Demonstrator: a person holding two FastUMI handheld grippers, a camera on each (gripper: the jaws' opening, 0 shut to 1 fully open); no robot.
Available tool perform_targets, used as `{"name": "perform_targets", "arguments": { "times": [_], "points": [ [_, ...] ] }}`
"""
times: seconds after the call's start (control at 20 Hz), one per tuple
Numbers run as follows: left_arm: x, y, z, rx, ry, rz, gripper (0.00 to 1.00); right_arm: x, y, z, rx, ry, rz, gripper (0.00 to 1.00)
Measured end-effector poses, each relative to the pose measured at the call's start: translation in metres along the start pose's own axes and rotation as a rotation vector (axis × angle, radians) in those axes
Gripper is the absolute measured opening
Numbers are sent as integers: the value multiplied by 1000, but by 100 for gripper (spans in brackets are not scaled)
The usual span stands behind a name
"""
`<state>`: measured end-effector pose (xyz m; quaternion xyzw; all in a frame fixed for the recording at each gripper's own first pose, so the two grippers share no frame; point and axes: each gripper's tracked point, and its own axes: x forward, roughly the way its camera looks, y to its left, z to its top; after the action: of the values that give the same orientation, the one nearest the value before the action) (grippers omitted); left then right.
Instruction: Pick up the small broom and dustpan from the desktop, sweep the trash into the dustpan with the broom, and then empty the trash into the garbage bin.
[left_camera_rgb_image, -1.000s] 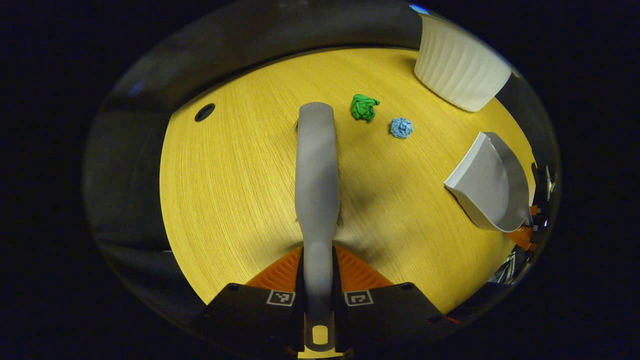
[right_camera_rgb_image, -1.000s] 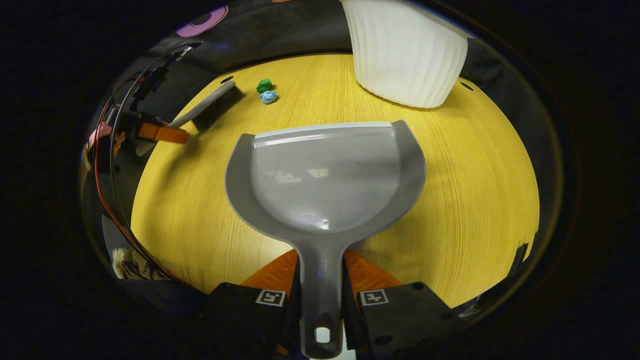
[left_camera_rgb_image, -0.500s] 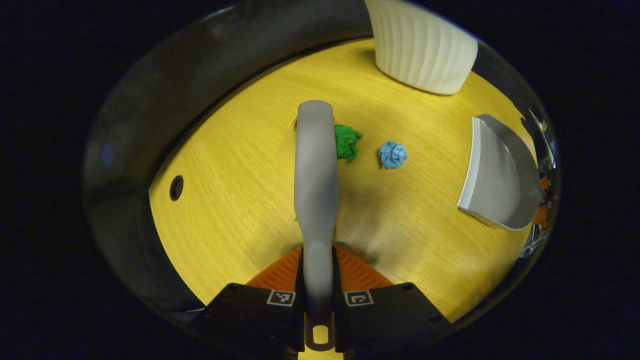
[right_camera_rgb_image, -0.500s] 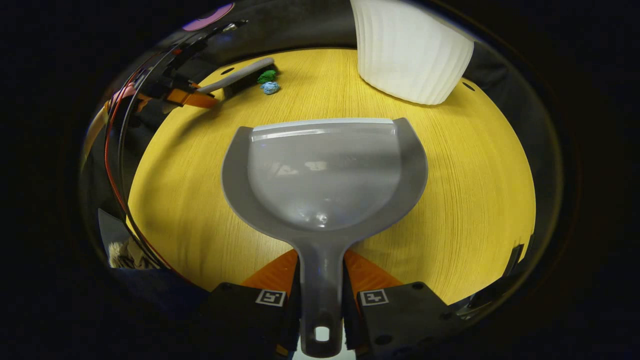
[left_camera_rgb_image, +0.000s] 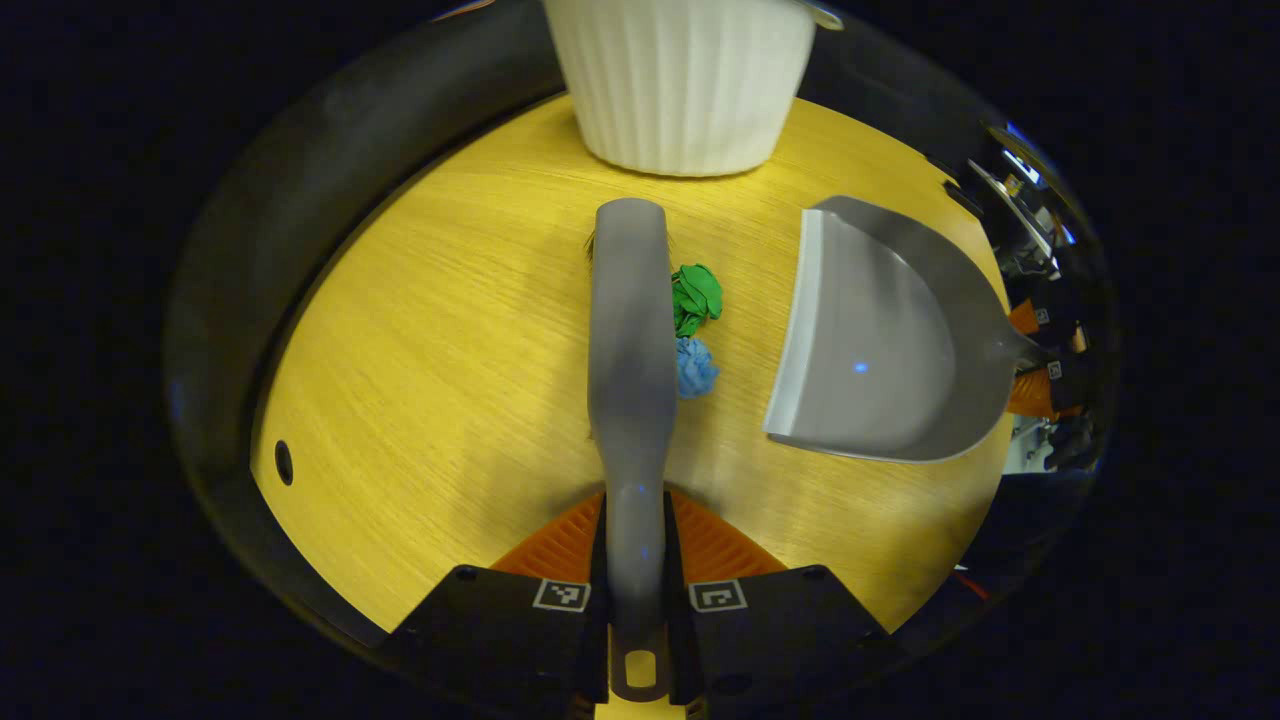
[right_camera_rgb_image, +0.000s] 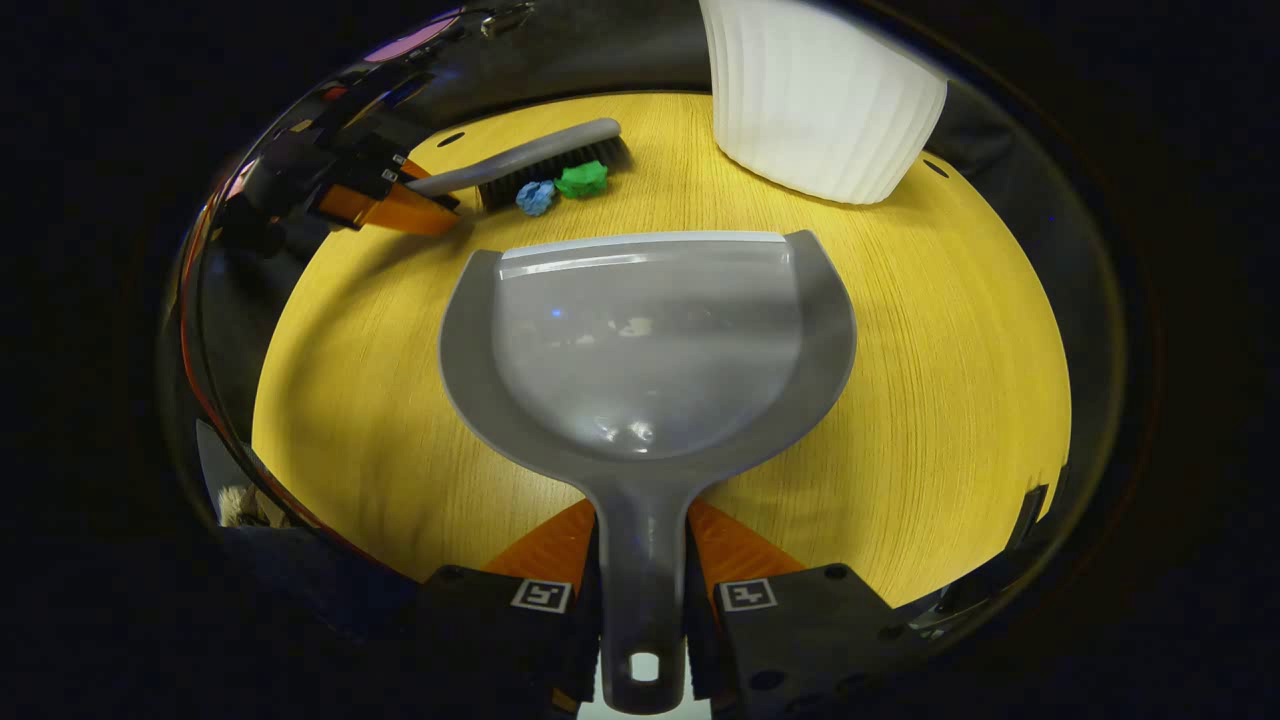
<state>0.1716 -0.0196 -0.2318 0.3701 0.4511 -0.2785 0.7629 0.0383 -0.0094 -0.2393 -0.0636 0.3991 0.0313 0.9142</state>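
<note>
Broom (left_camera_rgb_image: 630, 330), pinched by left gripper (left_camera_rgb_image: 638, 570), touches green wad (left_camera_rgb_image: 696, 296) and blue wad (left_camera_rgb_image: 694, 368); beside them, dustpan (right_camera_rgb_image: 650, 340), pinched by right gripper (right_camera_rgb_image: 642, 575); bin (left_camera_rgb_image: 685, 85) beyond broom.

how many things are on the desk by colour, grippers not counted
grey: 2, the broom and the dustpan
white: 1, the garbage bin
green: 1, a paper ball
blue: 1, a paper ball
total: 5

broom (left_camera_rgb_image: 630, 330): grey, dark bristles | dustpan (right_camera_rgb_image: 645, 345): grey, paler lip | paper balls: green (left_camera_rgb_image: 696, 296), blue (left_camera_rgb_image: 694, 367) | garbage bin (left_camera_rgb_image: 680, 85): white, ribbed | desktop (left_camera_rgb_image: 450, 380): yellow wood grain
</note>
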Motion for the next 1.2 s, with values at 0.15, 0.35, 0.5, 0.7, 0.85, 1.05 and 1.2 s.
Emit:
{"name": "perform_targets", "arguments": {
  "times": [0.15,0.35,0.5,0.7,0.85,1.05,1.2],
  "points": [
    [-2,-39,0,46,8,-94,22,1,0,0,-2,0,0,39],
    [-8,-63,-8,66,26,-158,22,0,-1,-1,-3,-6,-1,40],
    [-9,-58,-11,18,32,-135,21,0,-1,0,-3,-21,0,40],
    [-12,-51,-25,-191,39,-104,21,-1,2,0,25,-38,16,40],
    [-17,-55,-47,-314,43,-64,22,1,2,2,34,-64,16,38],
    [-27,-68,-78,-475,44,-59,21,-1,7,12,76,-119,25,37],
    [-35,-77,-95,-556,45,-45,22,-2,8,17,89,-155,18,35]
  ]
}}
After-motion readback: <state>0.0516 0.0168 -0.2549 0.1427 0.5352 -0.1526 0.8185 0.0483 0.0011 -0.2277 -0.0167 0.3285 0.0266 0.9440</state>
